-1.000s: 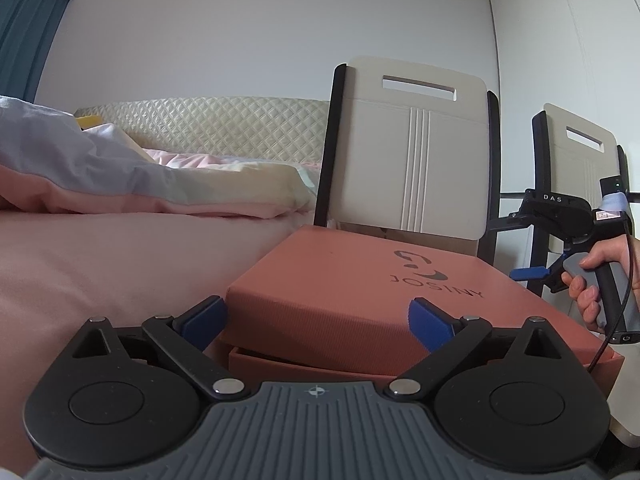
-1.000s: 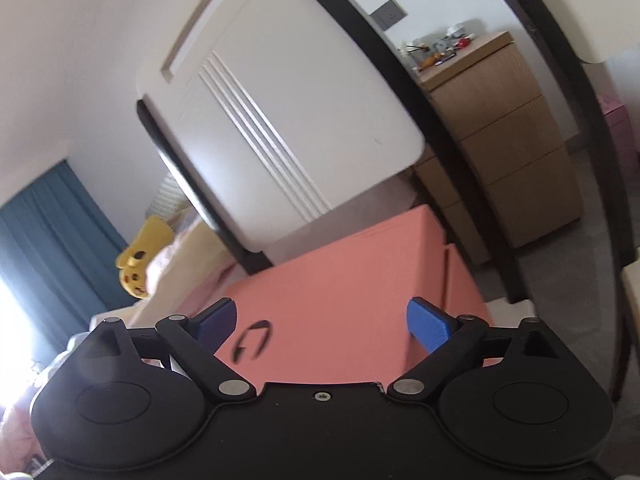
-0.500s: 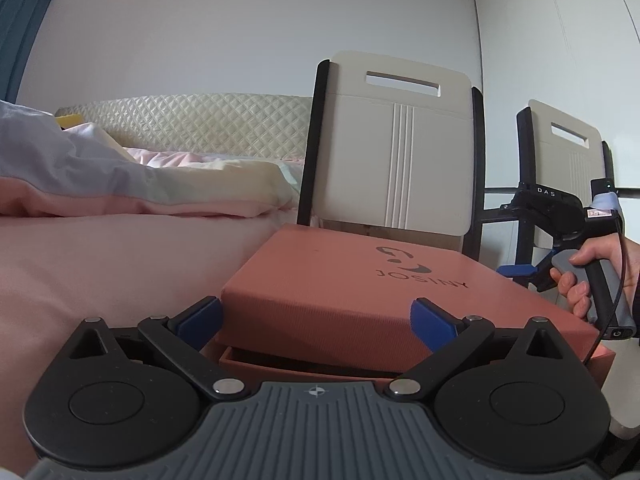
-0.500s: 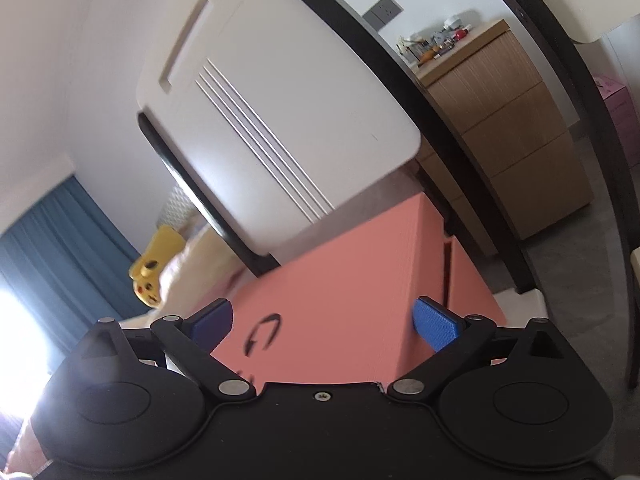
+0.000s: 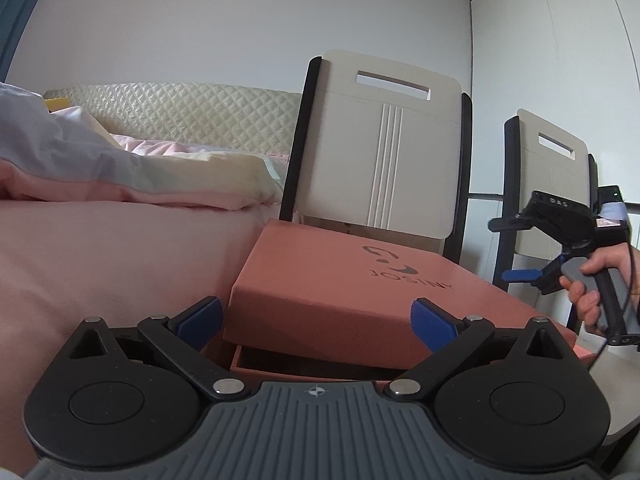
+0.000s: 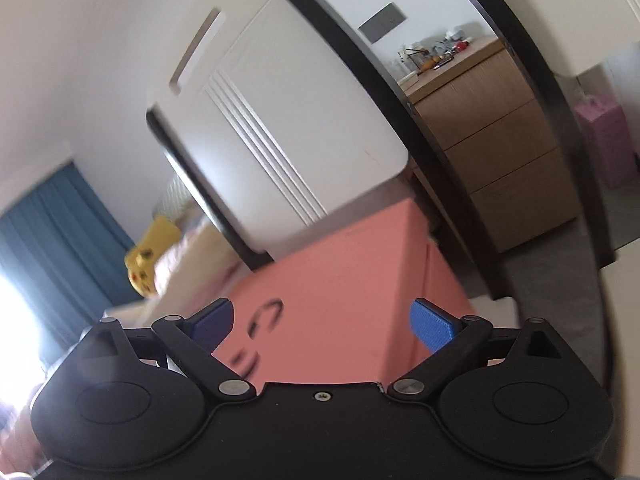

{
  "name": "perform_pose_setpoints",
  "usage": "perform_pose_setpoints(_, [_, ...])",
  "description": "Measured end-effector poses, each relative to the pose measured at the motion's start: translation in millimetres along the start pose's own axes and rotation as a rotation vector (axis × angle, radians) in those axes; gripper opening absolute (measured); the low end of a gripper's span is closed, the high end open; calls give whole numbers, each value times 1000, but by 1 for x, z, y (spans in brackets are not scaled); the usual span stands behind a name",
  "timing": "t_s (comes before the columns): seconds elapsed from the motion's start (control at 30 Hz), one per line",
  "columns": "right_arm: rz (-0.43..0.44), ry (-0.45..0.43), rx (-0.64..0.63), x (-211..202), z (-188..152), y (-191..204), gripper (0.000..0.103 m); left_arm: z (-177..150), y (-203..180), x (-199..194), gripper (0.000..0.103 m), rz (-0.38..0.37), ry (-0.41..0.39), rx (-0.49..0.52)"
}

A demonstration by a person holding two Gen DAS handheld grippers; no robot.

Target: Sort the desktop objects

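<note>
Lid sits askew on the salmon box base; your left gripper and right gripper are spread wide, empty.

Soft, even daylight; fisheye bends the edges. The right wrist view is motion-blurred, with window glare blown out at left.

A salmon-pink box lid is sitting askew over its matching box base, leaving a dark gap showing along the near side. The lid's top is carrying a dark logo and the word JOSINY, reading away from my left jaws. I am seeing the same lid from my right side, its corner pointing up and away from me.
</note>
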State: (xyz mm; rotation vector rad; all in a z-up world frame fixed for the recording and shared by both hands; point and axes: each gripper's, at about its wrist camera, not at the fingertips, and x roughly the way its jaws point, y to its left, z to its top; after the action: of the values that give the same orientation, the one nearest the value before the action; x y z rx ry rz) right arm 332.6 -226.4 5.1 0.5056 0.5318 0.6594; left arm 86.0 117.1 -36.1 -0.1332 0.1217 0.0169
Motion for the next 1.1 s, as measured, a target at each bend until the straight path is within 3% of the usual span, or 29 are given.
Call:
perform_pose_setpoints(0.17, [-40, 117, -384, -25, -21, 55, 99, 0, 1, -1, 101, 4, -11, 1])
perform_pose_setpoints(0.43, [-90, 330, -604, -39, -63, 100, 99, 2, 1, 1, 101, 10, -16, -14])
perform_pose_setpoints(0.57, [-166, 386, -602, -40, -75, 92, 100, 2, 0, 3, 101, 14, -10, -9])
perform_pose_setpoints(0.77, [-168, 414, -555, -32, -81, 84, 100, 5, -3, 10, 101, 38, 38, 16])
perform_pose_setpoints(1.1, [-205, 392, -609, -34, -88, 94, 80, 6, 0, 14, 101, 14, 53, 15])
